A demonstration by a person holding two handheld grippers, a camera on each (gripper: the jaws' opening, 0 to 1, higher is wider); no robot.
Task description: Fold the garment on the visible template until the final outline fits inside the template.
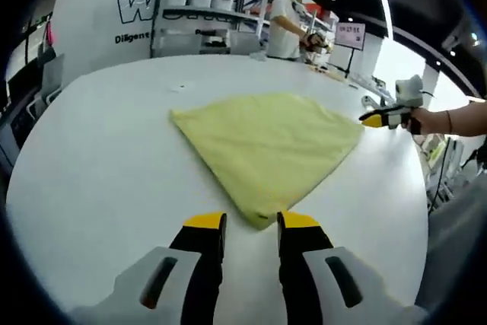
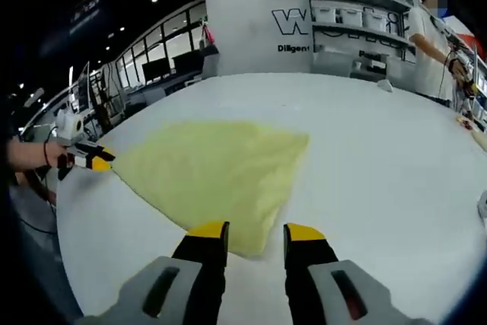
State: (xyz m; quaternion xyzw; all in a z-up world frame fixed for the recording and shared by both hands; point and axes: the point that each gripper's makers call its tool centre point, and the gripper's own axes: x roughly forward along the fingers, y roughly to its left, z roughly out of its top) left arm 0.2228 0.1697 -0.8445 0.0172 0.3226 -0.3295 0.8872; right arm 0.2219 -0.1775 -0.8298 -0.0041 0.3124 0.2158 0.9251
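Note:
A pale yellow garment (image 1: 266,142), folded into a flat four-cornered shape, lies on the white table (image 1: 99,157). My left gripper (image 1: 253,222) stands open, with the garment's near corner just ahead of the gap between its yellow-tipped jaws. At the garment's right corner is my right gripper (image 1: 374,119), held by a hand. In the right gripper view the same garment (image 2: 213,173) spreads to the left, and my right gripper (image 2: 257,230) is open with the garment's near corner lying at its jaw tips. My left gripper (image 2: 103,159) sits at the garment's far left corner.
Shelves with white bins (image 1: 202,17) and a lettered wall stand behind the table. A person (image 1: 288,24) stands at the back right. Small items (image 1: 335,74) lie at the table's far right edge. The table's curved edge (image 1: 422,211) runs close on the right.

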